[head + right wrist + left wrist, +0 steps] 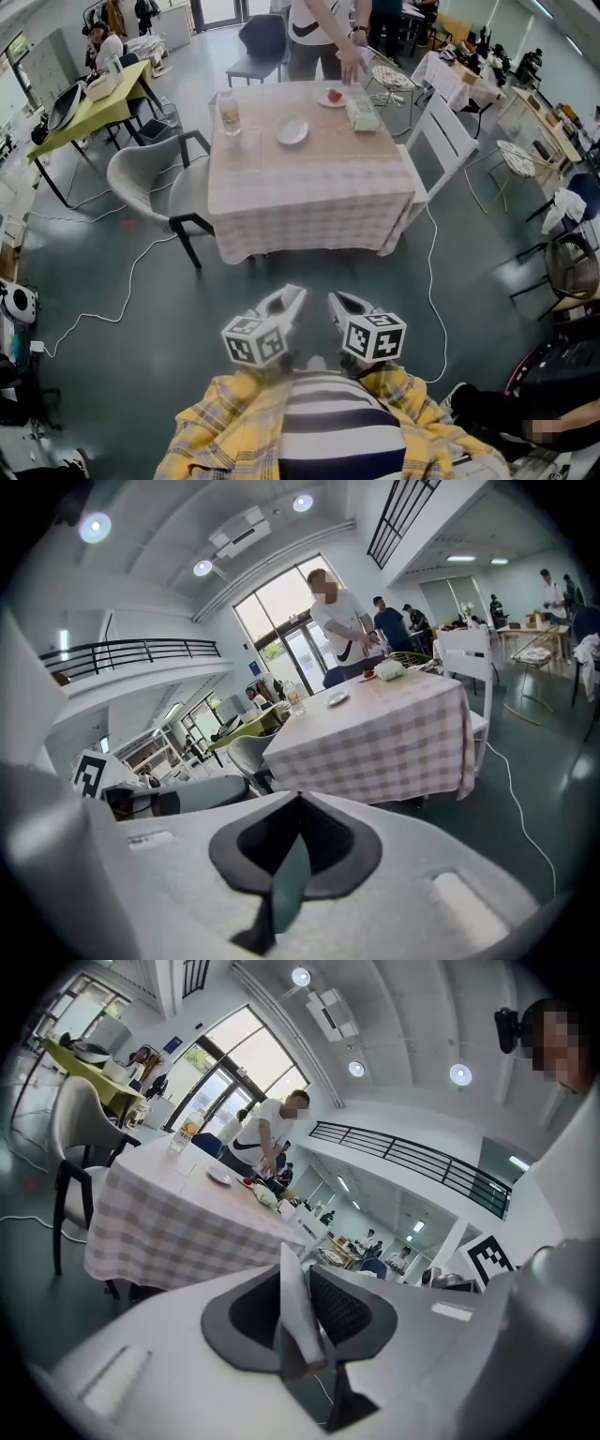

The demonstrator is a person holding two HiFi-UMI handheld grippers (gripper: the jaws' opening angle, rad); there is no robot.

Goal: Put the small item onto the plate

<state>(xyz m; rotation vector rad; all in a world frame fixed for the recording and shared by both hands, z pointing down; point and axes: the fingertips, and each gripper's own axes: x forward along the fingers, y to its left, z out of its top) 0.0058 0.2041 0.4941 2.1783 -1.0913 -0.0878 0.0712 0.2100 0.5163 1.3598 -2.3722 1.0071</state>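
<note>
A table under a checked cloth [309, 187] stands well ahead of me. On it lies an empty white plate [292, 130]. Farther back, a small red item [333, 95] lies on a second small plate [323, 100]. Both grippers hang low by my chest, far from the table. The left gripper [292, 294] [287, 1262] shows a slim gap between its jaws, with nothing in it. The right gripper [337, 300] [298, 803] has its jaw tips together and holds nothing. The empty plate [337, 697] and the red item [368, 675] are tiny in the right gripper view.
A person stands at the table's far side with a hand [352, 67] over the red item. A glass [230, 112] and a pale packet [362, 114] are on the cloth. A grey chair [150, 183] stands left, a white chair [445, 141] right. Cables [122, 291] cross the floor.
</note>
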